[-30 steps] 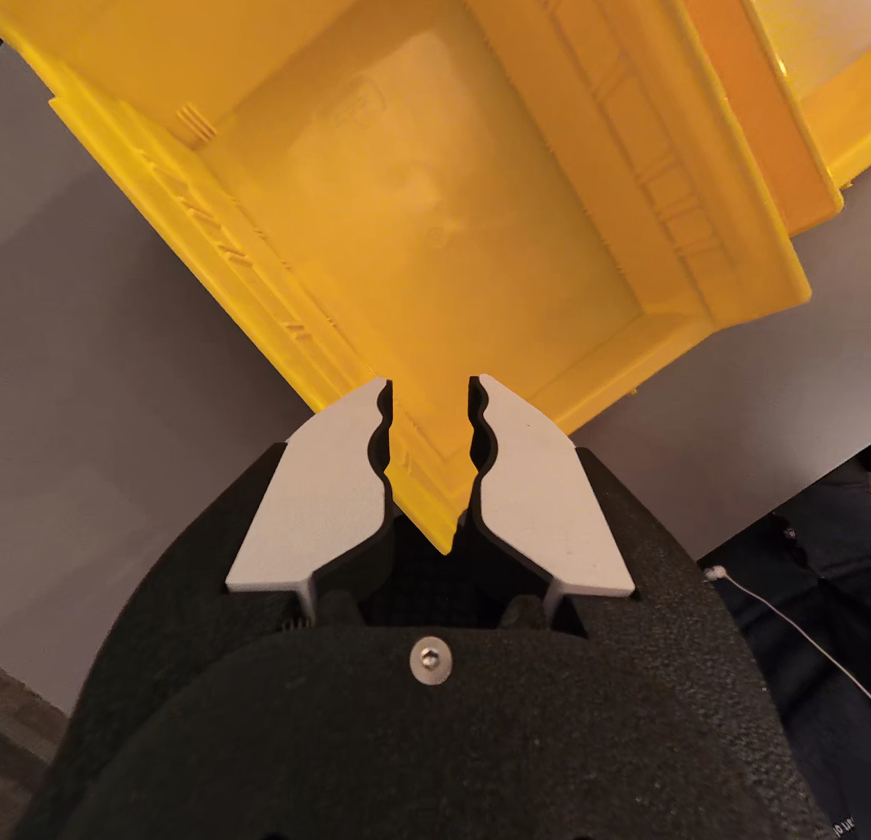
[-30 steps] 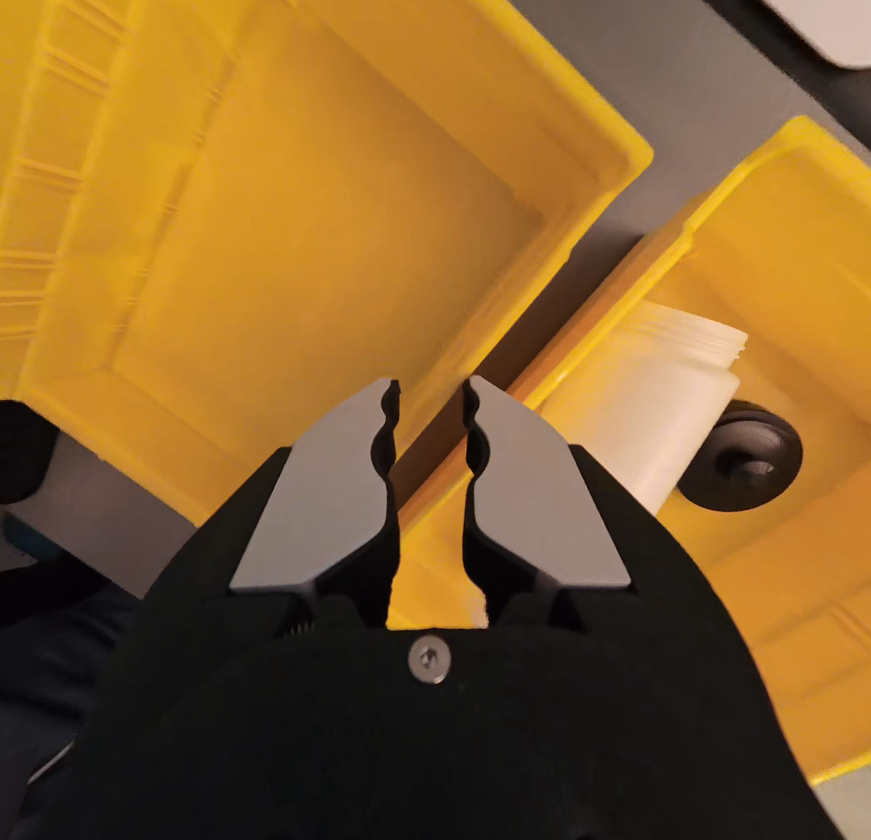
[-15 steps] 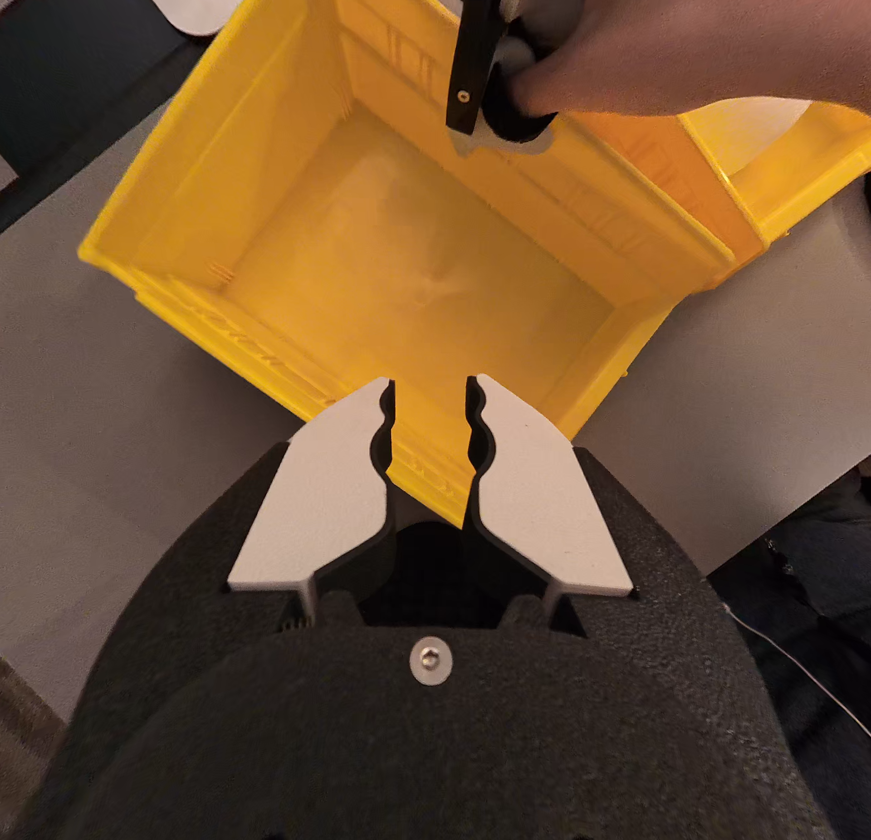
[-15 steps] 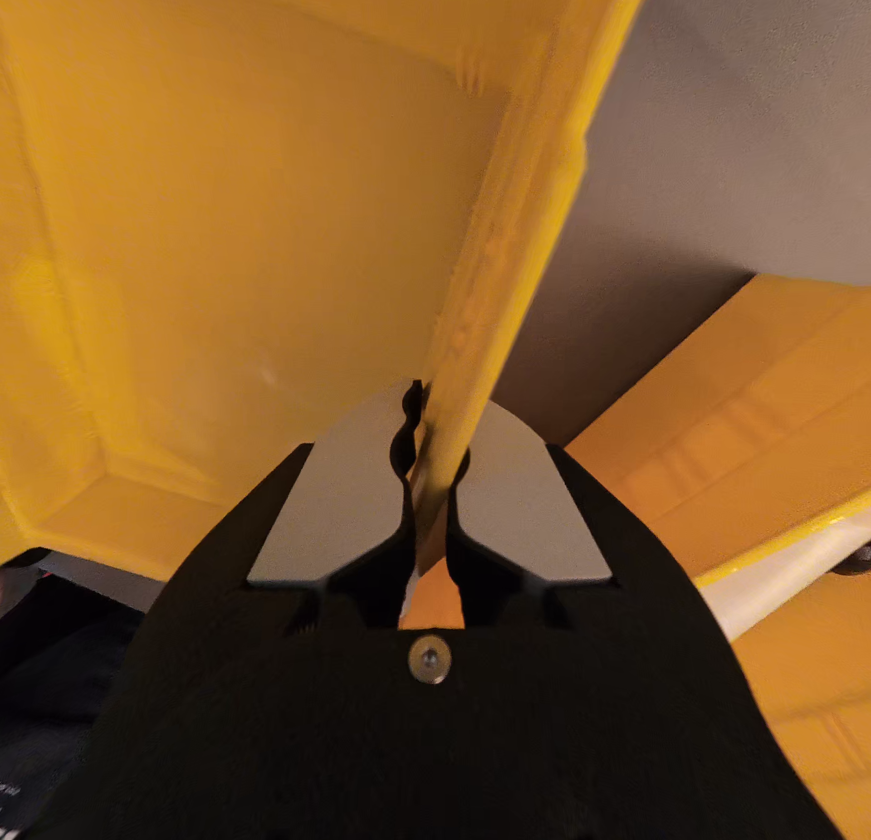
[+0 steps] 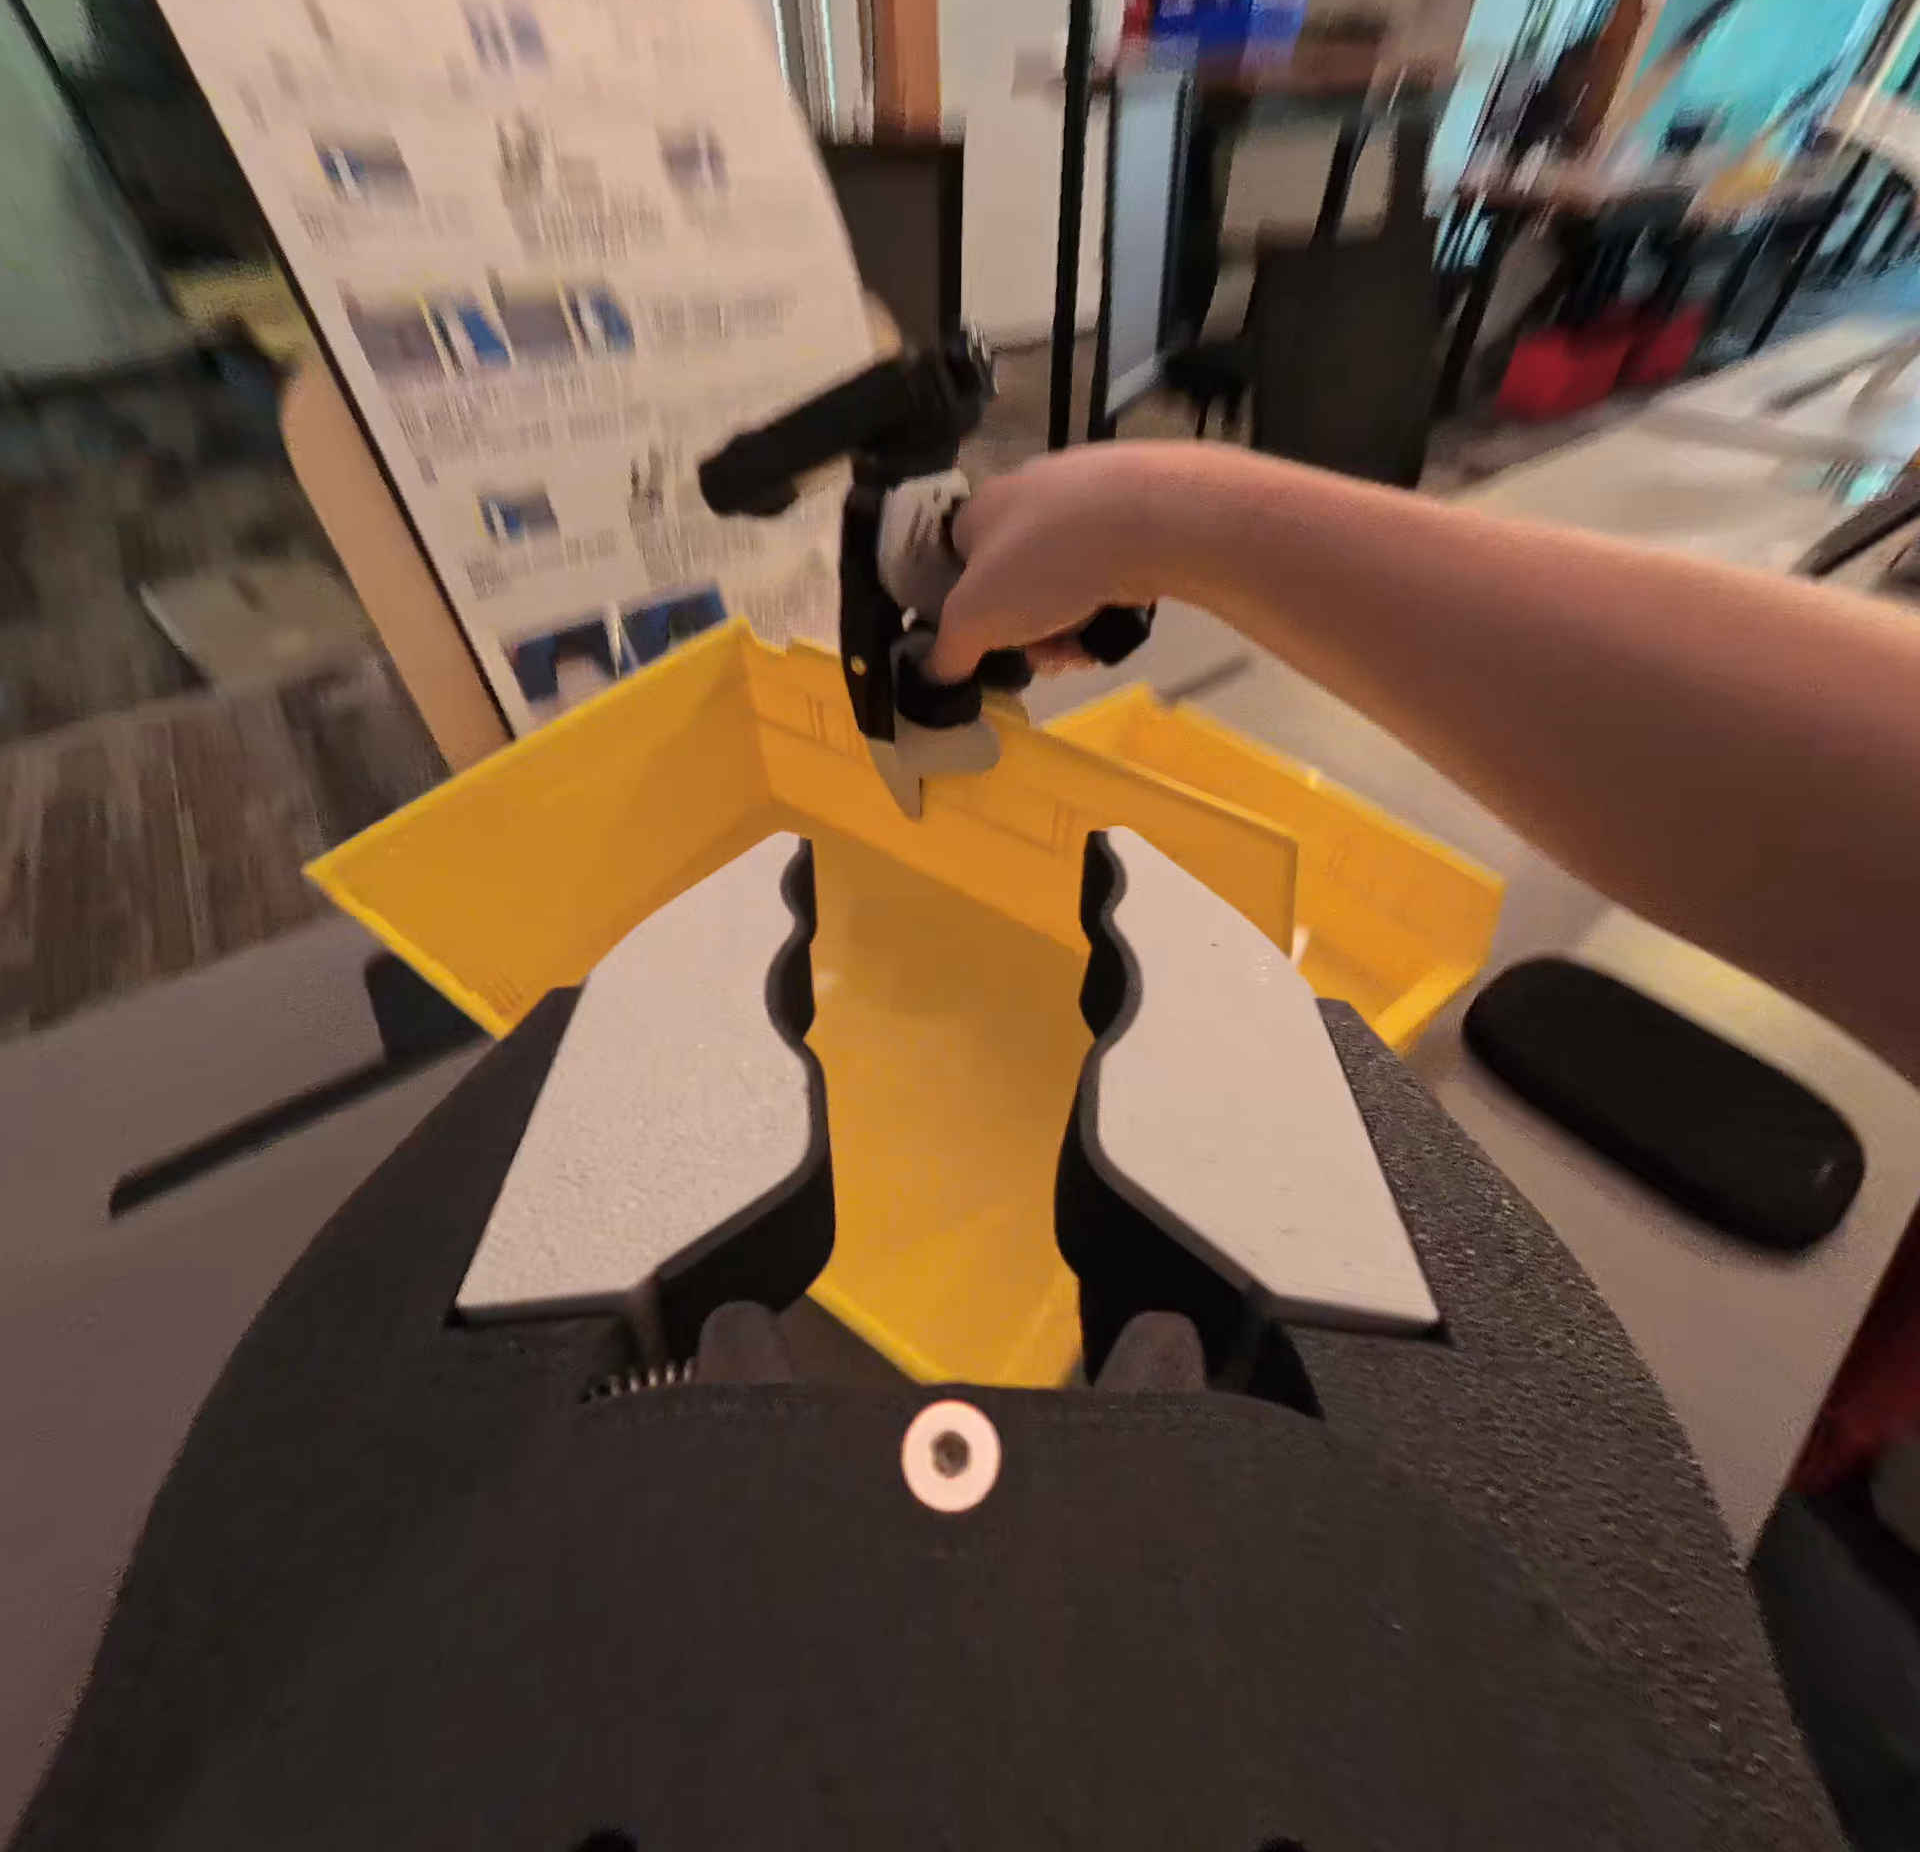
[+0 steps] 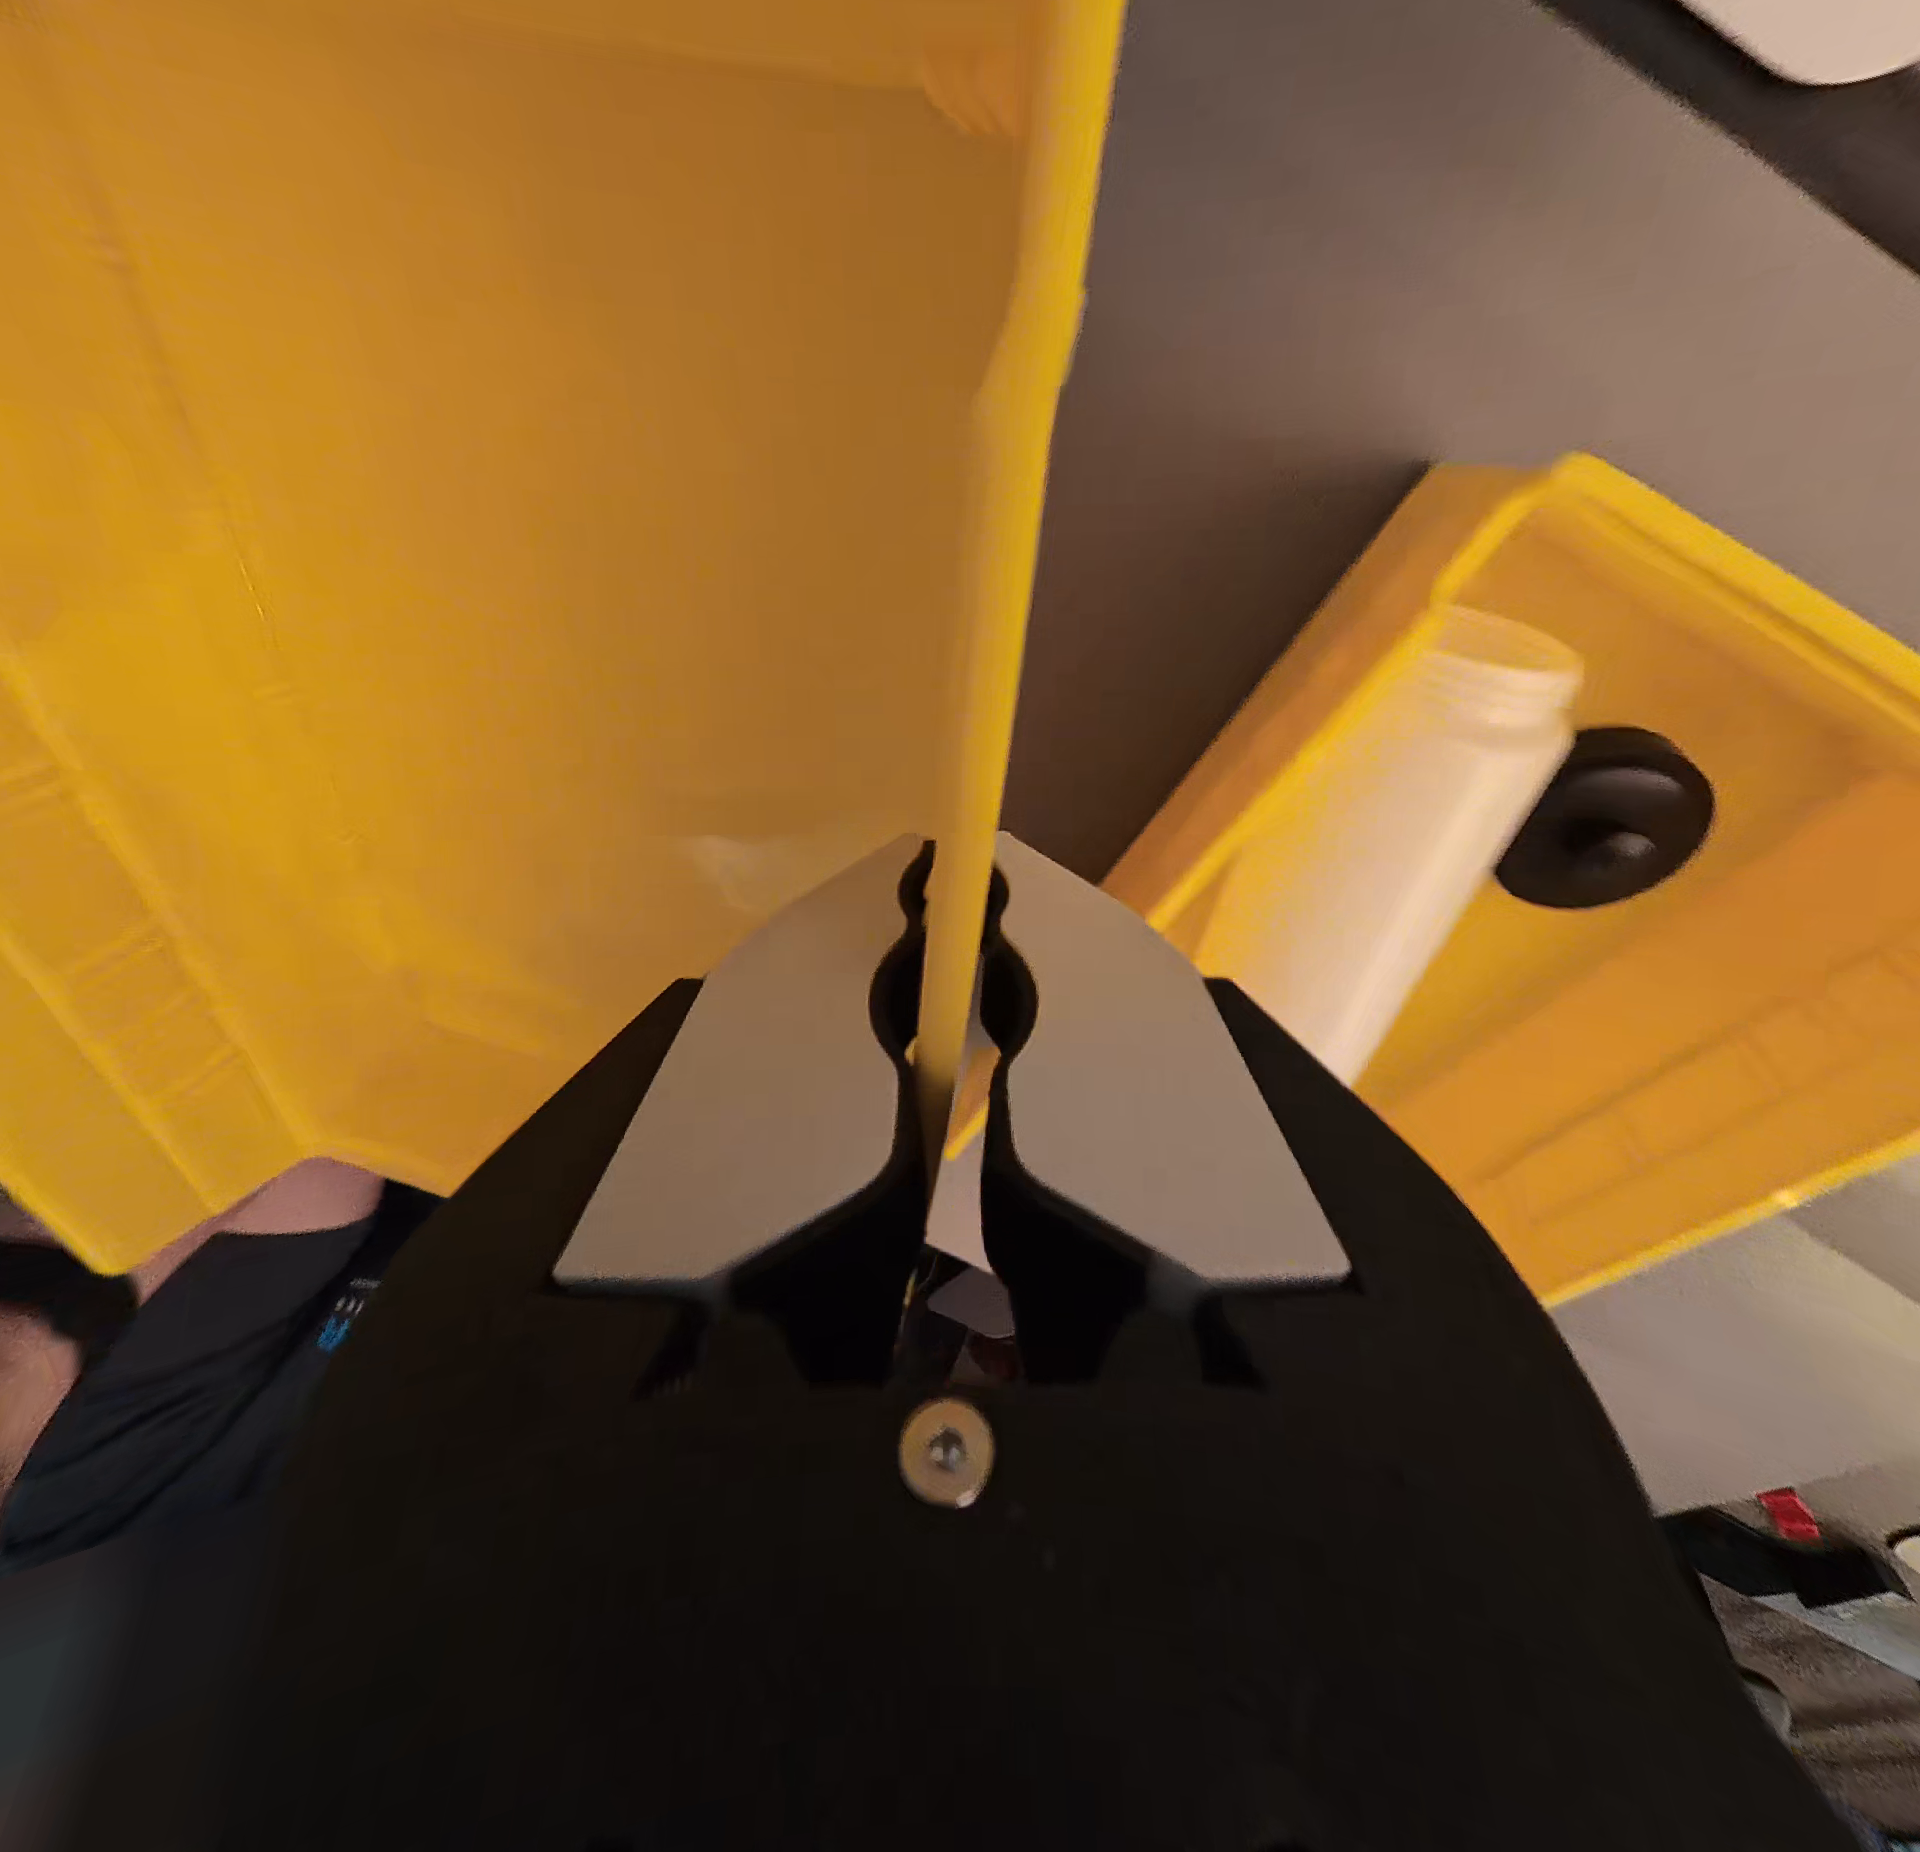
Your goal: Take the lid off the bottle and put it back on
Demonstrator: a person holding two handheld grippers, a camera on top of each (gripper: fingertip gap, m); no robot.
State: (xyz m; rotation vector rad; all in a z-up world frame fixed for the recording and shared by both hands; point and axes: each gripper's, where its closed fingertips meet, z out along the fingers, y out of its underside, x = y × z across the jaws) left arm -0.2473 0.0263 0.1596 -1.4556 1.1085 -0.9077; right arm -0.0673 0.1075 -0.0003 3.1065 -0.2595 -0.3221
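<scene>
Yellow bin wall [image 6: 1023, 576] sits clamped in my right tongs [image 6: 957, 872] — lifted aside, I judge; left tongs [image 5: 945, 867] gape, empty. White bottle [image 6: 1382, 846] lies uncapped in the other bin [image 6: 1683, 1075], black lid [image 6: 1605, 815] beside its mouth.

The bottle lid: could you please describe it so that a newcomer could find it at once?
Start from the two yellow bins; skip the big one that the right gripper grips by its wall. In the smaller bin a white bottle lies on its side, mouth open. The lid is the round black disc beside that mouth.
</scene>
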